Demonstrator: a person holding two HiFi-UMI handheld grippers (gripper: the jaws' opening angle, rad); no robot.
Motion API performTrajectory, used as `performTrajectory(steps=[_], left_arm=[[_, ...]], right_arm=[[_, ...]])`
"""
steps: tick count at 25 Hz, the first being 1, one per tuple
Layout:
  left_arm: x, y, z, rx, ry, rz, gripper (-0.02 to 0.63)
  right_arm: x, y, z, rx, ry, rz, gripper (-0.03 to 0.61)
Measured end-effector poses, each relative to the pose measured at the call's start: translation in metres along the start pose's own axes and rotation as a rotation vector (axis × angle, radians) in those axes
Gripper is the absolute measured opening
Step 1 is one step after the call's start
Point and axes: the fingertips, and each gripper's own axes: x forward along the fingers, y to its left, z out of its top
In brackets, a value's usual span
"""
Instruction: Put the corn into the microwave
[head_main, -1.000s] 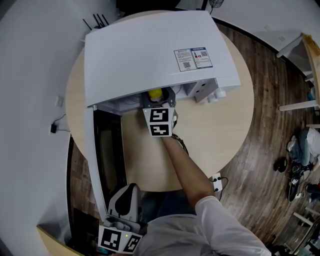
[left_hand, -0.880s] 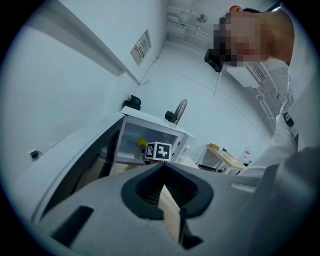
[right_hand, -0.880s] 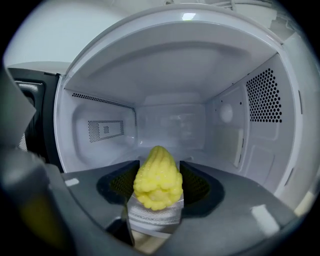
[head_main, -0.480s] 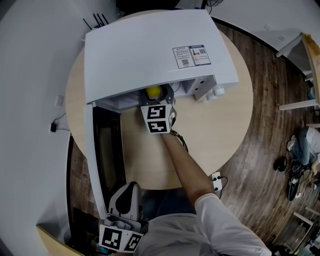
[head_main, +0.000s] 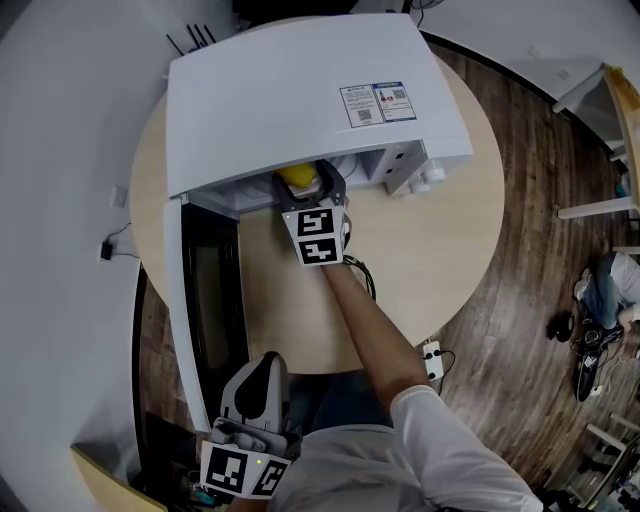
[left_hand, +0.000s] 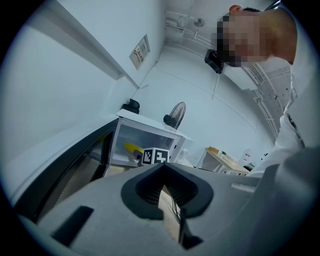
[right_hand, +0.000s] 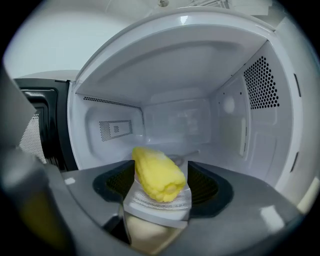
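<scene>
- The white microwave (head_main: 300, 100) has a sticker (head_main: 375, 102) on top with little square codes. The words are too small to read.
- Its door (head_main: 195, 290) stands open, dark with a mesh window. Inside, the walls are smooth and white, with patches of tiny holes.
- The corn (right_hand: 156, 175) is yellow and bumpy. It lies just inside the microwave, at the front.
- The right claw (right_hand: 161, 186) has just been spreading its jaws. The corn sits between them, not squeezed.
- The left claw (left_hand: 165, 187) is pressed together with nothing in it, near the door's end.
- The table (head_main: 430, 250) is round, pale wood.
</scene>
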Motion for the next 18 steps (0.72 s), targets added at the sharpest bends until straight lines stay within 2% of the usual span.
performTrajectory(steps=[18], left_arm=[[-0.002, -0.014, -0.002, 0.008, -0.005, -0.008, -0.002]], right_arm=[[-0.013, 0.002, 0.001, -0.001, -0.002, 0.022, 0.331]])
